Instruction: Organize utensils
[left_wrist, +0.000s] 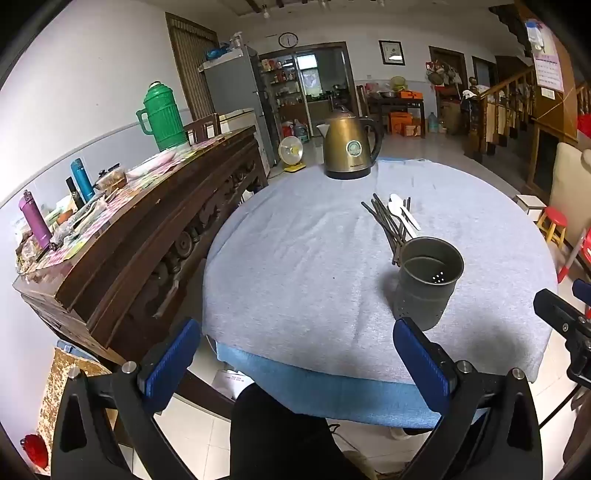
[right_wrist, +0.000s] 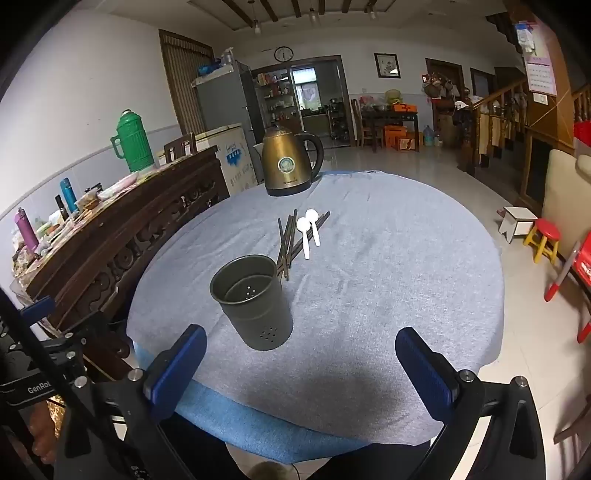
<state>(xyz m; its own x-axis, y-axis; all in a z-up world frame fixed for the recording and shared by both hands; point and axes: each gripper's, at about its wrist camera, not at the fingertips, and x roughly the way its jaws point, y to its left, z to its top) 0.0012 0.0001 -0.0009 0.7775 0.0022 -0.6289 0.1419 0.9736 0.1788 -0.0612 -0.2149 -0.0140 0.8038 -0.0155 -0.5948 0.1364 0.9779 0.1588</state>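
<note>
On the left wrist view, my left gripper (left_wrist: 297, 360) hangs at the near table edge with its jaws spread wide and nothing between them. I judge that the sorting has not begun. The holder (left_wrist: 428, 282) stands upright on the grey cloth (left_wrist: 295, 266) just ahead of my right finger, mouth up and empty down to its perforated bottom, so it looks ready to receive. Just behind it the chopsticks (left_wrist: 388, 221) lie loose in a fan, with two white spoons (left_wrist: 404, 214) lying beside and partly over them. Their near ends reach almost to the holder's rim, which should keep each transfer short. A brass kettle (left_wrist: 351, 146) sits at the far edge, well apart from them. A dark wooden sideboard (left_wrist: 147, 236) runs along the left, crowded with bottles and a green flask (left_wrist: 162, 116).

On the right wrist view, my right gripper (right_wrist: 301, 363) is likewise gaping and empty, hovering over the near edge. From here the holder (right_wrist: 253, 301) sits left of centre, with the chopsticks (right_wrist: 290, 240) and spoons (right_wrist: 308, 230) beyond it, and the kettle (right_wrist: 290, 164) farther back. The cloth (right_wrist: 388, 295) is soft and slightly wrinkled, so I expect thin sticks to need a low, careful pinch. Tiled floor, a red stool (right_wrist: 545, 236) and a staircase fill the right side.
</note>
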